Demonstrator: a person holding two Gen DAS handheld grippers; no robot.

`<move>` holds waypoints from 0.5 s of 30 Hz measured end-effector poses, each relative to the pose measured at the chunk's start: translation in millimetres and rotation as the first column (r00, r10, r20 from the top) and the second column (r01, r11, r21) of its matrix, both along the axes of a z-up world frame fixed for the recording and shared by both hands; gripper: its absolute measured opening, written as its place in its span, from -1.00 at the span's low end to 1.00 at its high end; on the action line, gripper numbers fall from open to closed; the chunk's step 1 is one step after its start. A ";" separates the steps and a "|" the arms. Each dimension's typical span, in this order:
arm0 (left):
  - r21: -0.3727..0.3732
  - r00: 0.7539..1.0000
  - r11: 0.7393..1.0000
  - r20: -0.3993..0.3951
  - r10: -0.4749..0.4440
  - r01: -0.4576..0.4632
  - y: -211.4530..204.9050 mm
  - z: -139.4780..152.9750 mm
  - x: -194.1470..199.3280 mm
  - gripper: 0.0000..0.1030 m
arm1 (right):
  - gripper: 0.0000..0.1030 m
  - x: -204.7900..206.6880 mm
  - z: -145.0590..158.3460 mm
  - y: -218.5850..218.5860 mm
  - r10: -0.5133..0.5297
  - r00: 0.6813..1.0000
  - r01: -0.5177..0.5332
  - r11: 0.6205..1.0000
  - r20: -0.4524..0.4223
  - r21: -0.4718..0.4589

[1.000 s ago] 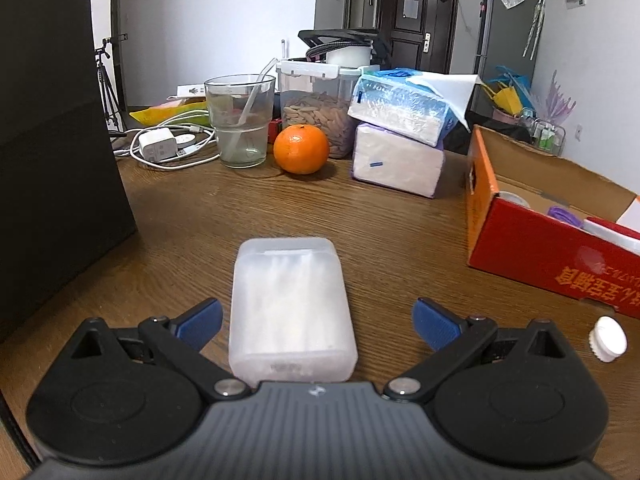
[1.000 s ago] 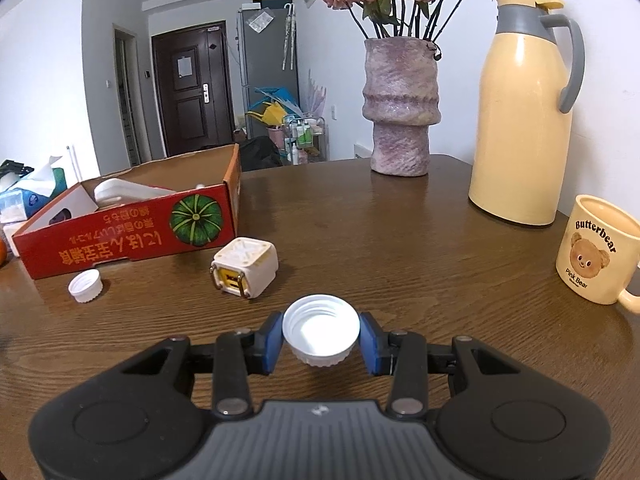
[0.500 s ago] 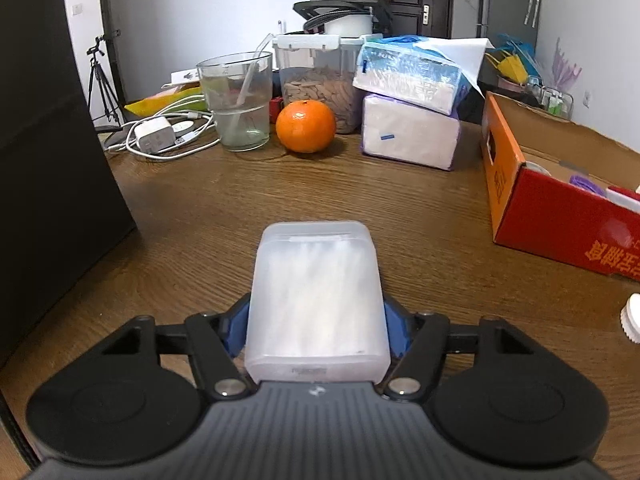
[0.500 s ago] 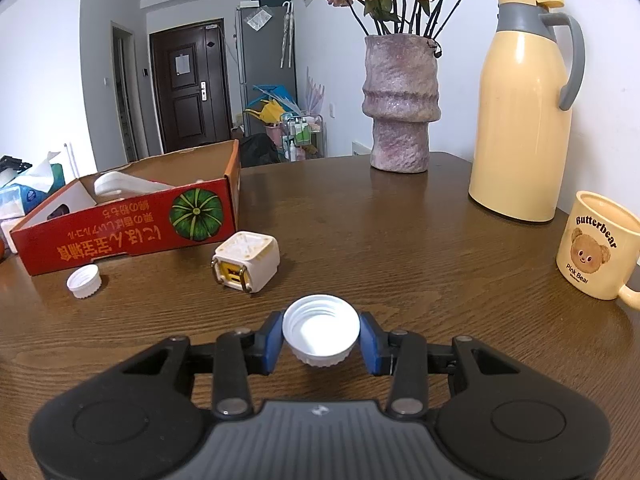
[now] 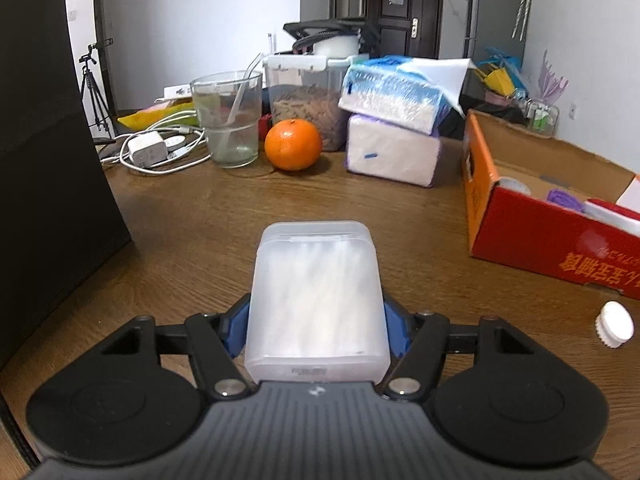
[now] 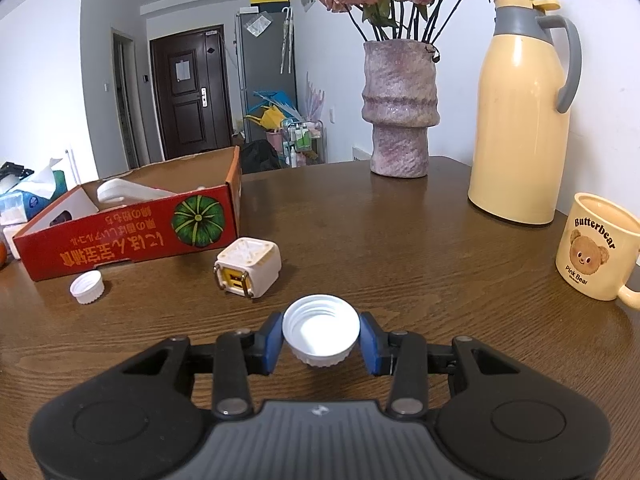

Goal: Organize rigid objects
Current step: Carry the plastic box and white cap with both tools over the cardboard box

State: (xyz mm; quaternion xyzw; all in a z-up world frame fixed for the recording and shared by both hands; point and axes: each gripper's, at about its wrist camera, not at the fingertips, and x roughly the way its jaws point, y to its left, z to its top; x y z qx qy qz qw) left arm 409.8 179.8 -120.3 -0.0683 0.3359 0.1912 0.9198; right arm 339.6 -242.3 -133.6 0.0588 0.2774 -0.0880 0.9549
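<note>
Here, the left claw (image 5: 316,332) has just closed on a frosted plastic case (image 5: 316,300), blue pads against its sides, low over the wooden surface (image 5: 200,232); the right claw (image 6: 321,340) pinches a white bottle cap (image 6: 321,330), open side up; beyond, a loose cap (image 6: 87,287) and a small white cube (image 6: 248,268) lie beside the red carton (image 6: 132,236) toward the surface's far edge; the smooth case, gripped only near its rear end, could tip or slip during a lift.
</note>
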 end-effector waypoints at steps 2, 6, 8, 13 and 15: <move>0.001 1.000 1.000 0.013 -0.009 0.008 -2.4 2.7 -1.9 0.28 | -0.24 -0.5 0.7 1.0 0.003 1.000 -0.003 1.000 0.004 0.001; 0.001 0.999 1.000 0.038 -0.021 0.021 -6.2 8.8 -5.7 0.27 | -0.24 -2.1 1.5 3.8 0.010 1.000 -0.010 1.000 0.012 -0.001; -0.003 0.998 1.000 0.056 -0.030 0.030 -7.7 12.9 -8.6 0.27 | -0.24 -2.9 2.1 5.4 0.014 1.000 -0.014 1.000 0.018 0.000; 0.001 0.994 0.999 0.096 -0.043 0.043 -13.8 21.6 -17.6 0.27 | -0.24 -4.9 3.8 9.2 0.024 0.999 -0.024 1.000 0.031 0.004; 0.002 0.992 0.998 0.112 -0.055 0.055 -17.1 25.7 -21.9 0.27 | -0.24 -6.0 4.7 11.5 0.029 0.999 -0.029 1.000 0.037 0.006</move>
